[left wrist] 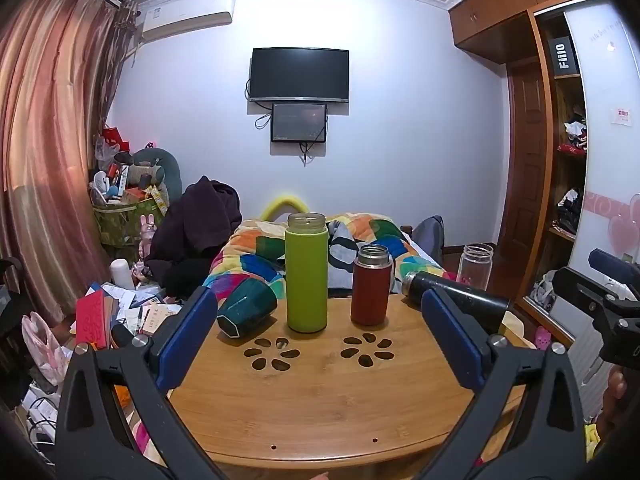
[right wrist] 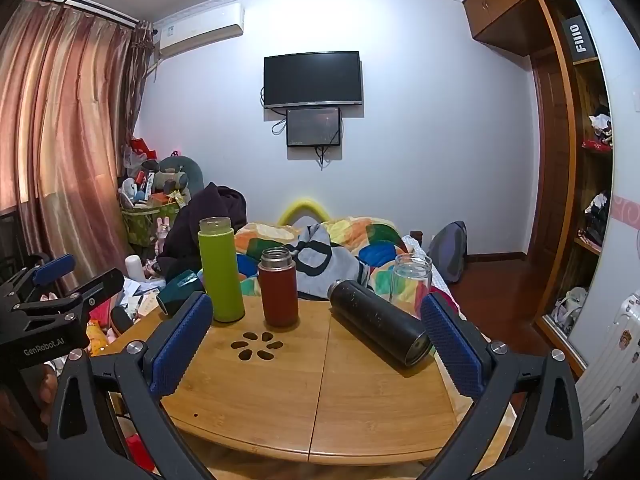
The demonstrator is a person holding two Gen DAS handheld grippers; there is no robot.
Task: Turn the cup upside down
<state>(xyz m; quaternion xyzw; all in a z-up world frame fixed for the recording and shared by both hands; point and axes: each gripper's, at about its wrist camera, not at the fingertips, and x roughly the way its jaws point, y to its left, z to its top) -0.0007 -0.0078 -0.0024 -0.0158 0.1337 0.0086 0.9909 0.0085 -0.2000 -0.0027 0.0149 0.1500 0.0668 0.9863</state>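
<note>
On the bamboo table (left wrist: 320, 392), five vessels wait as I hold both grippers back, jaws wide apart and empty. Far left, a dark green cup (left wrist: 246, 308) lies on its side, its base toward me; beside it stand the lime-green bottle (left wrist: 307, 272) and the red flask (left wrist: 371, 286), mouths up. Right of those, a black flask (right wrist: 378, 322) lies on its side, with a clear glass jar (right wrist: 411, 282) upright behind. My left gripper (left wrist: 316, 344) frames the green bottle; my right gripper (right wrist: 316, 344) faces bare tabletop. I judge the sound approach is to pinch one cup mid-body, lift clear of its neighbours, then rotate fully before setting it rim-down.
</note>
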